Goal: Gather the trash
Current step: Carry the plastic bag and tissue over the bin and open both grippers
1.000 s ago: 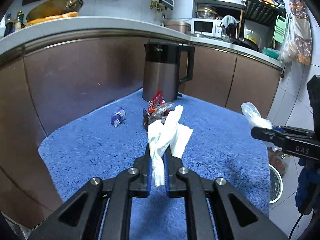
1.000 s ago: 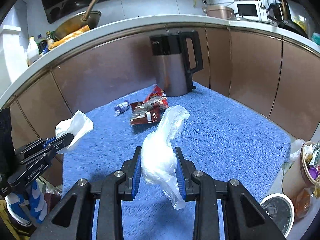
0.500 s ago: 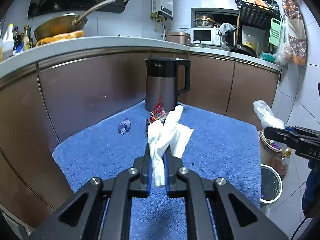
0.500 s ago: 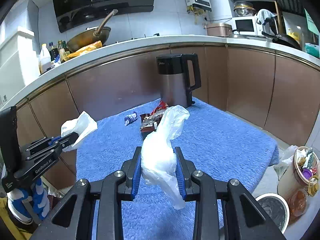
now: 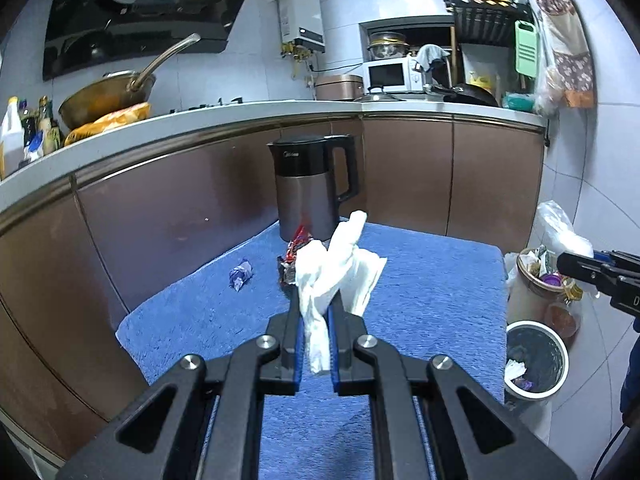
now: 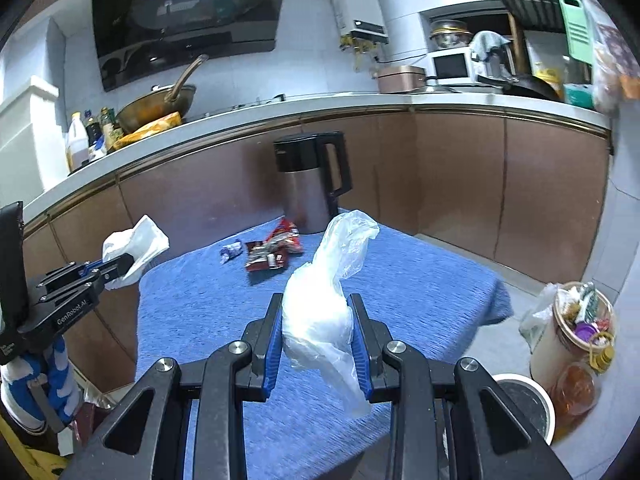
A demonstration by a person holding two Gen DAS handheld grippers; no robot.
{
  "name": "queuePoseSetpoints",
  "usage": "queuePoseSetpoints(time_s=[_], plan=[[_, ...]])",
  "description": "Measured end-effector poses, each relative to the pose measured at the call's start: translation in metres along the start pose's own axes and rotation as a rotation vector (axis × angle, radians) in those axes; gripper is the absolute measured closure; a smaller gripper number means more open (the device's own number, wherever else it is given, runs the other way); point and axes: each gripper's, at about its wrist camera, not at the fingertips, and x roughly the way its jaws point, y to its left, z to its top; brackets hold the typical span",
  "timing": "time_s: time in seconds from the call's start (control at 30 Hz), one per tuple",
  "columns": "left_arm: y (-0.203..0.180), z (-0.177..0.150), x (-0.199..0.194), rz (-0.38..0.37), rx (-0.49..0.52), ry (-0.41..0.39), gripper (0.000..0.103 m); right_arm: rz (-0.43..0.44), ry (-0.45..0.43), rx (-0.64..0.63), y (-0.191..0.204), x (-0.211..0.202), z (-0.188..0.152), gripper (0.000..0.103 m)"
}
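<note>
My left gripper (image 5: 314, 308) is shut on a crumpled white tissue (image 5: 336, 268) and holds it above the blue mat (image 5: 420, 292). My right gripper (image 6: 318, 312) is shut on a clear plastic bag (image 6: 320, 304) above the mat (image 6: 400, 280). On the mat lie a red snack wrapper (image 6: 272, 250) and a small purple-white wrapper (image 5: 241, 274). The round white trash bin (image 5: 536, 356) stands on the floor to the right of the mat. The left gripper with its tissue also shows at the left in the right wrist view (image 6: 120, 264).
A dark electric kettle (image 5: 314, 184) stands at the mat's far edge against brown cabinets. A full container of rubbish (image 6: 576, 324) and a jar (image 6: 576, 388) stand on the floor by the bin (image 6: 524, 404). The worktop above holds a wok (image 5: 108, 98) and microwave.
Both grippers have risen and drawn back from the mat with their trash still held; the floor bin has come into fuller view on the right.
</note>
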Motion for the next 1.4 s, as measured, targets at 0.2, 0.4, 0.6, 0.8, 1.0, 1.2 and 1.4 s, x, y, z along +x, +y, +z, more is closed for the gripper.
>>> queuePoseSetpoints(time_s=[0.2, 0.4, 0.6, 0.8, 1.0, 1.2, 1.4], plan=[[-0.026, 0.002, 0.006, -0.018, 0.054, 0.013, 0.094, -0.05, -0.011, 0.061, -0.032, -0.015, -0.014, 0.074], [-0.052, 0.001, 0.015, -0.047, 0.107, 0.035, 0.094, -0.101, -0.01, 0.101, -0.057, -0.024, -0.027, 0.074], [-0.071, -0.001, 0.026, -0.072, 0.146, 0.06, 0.094, -0.134, 0.0, 0.148, -0.078, -0.026, -0.039, 0.074], [-0.092, 0.001, 0.041, -0.098, 0.18, 0.086, 0.094, -0.15, 0.021, 0.195, -0.103, -0.021, -0.051, 0.074], [-0.122, 0.002, 0.061, -0.141, 0.224, 0.124, 0.094, -0.173, 0.04, 0.249, -0.129, -0.016, -0.065, 0.074], [-0.17, 0.002, 0.088, -0.246, 0.291, 0.177, 0.094, -0.218, 0.071, 0.334, -0.167, -0.01, -0.086, 0.074], [-0.249, 0.0, 0.128, -0.46, 0.36, 0.28, 0.094, -0.285, 0.14, 0.43, -0.214, 0.001, -0.115, 0.074]])
